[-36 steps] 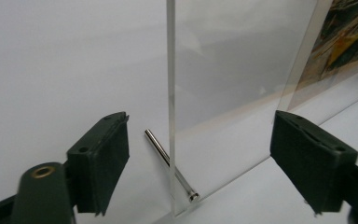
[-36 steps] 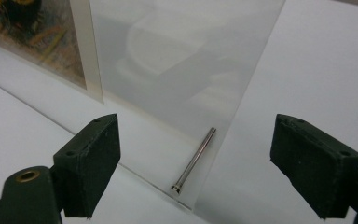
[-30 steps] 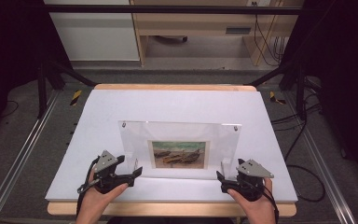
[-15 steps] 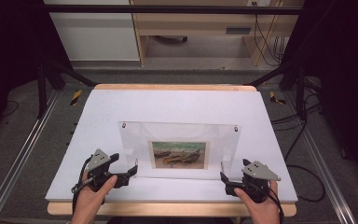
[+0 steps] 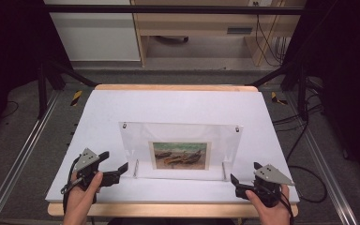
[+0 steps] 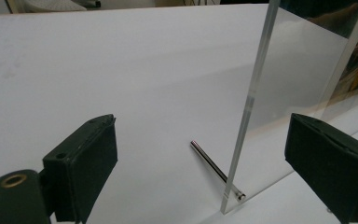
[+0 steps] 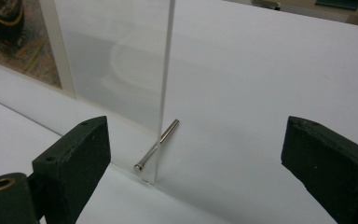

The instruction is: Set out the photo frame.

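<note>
Acrylic frame: stands upright near the front middle of the white surface, clear panel with a boat picture in its lower centre.
Frame supports: a metal pin runs through the bottom corner at your left end, another metal pin at your right end; both lie flat on the surface.
Left gripper: your jaws are spread wide, holding nothing, just beside the frame's left edge; the frame edge sits between the jaws in the left gripper view.
Right gripper: your jaws are spread wide, empty, near the frame's right bottom corner, not touching.
Hands: your left hand and right hand grip the handles at the front edge.
</note>
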Action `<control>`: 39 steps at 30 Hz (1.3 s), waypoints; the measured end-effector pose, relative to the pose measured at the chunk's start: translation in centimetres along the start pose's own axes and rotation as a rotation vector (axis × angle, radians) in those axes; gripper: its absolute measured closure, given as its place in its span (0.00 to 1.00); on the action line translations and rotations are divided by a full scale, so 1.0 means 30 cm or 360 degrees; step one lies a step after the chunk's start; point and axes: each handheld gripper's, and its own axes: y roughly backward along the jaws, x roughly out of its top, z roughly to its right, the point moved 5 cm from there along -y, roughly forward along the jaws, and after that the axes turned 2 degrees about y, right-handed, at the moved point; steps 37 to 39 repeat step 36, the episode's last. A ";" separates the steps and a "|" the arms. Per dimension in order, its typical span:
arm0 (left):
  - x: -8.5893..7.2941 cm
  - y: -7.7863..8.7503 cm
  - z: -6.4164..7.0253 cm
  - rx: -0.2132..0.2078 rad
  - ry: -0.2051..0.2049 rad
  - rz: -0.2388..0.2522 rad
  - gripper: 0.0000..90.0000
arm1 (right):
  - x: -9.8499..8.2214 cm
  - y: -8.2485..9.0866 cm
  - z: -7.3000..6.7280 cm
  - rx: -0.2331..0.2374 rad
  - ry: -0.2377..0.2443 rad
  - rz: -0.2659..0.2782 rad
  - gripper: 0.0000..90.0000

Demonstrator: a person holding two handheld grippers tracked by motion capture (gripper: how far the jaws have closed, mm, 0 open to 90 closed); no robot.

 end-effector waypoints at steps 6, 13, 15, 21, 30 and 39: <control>0.002 0.008 -0.035 0.0064 -0.0006 0.0000 0.10 | -0.016 0.021 0.042 -0.0060 -0.0038 -0.0006 0.10; 0.000 0.007 -0.078 0.0144 -0.0035 -0.0023 0.10 | -0.031 0.014 0.096 -0.0176 -0.0042 -0.0049 0.13; 0.000 0.006 -0.092 0.0182 -0.0051 -0.0034 0.10 | -0.037 0.006 0.111 -0.0213 -0.0050 -0.0073 0.14; -0.011 -0.018 -0.153 0.0291 -0.0081 -0.0107 0.10 | -0.056 -0.049 0.167 -0.0356 -0.0042 -0.0186 0.16; -0.026 -0.030 -0.227 0.0424 -0.0058 -0.0159 0.09 | -0.059 -0.123 0.228 -0.0521 -0.0007 -0.0253 0.16; -0.027 -0.033 -0.250 0.0456 -0.0055 -0.0146 0.08 | -0.062 -0.126 0.246 -0.0542 -0.0044 -0.0241 0.20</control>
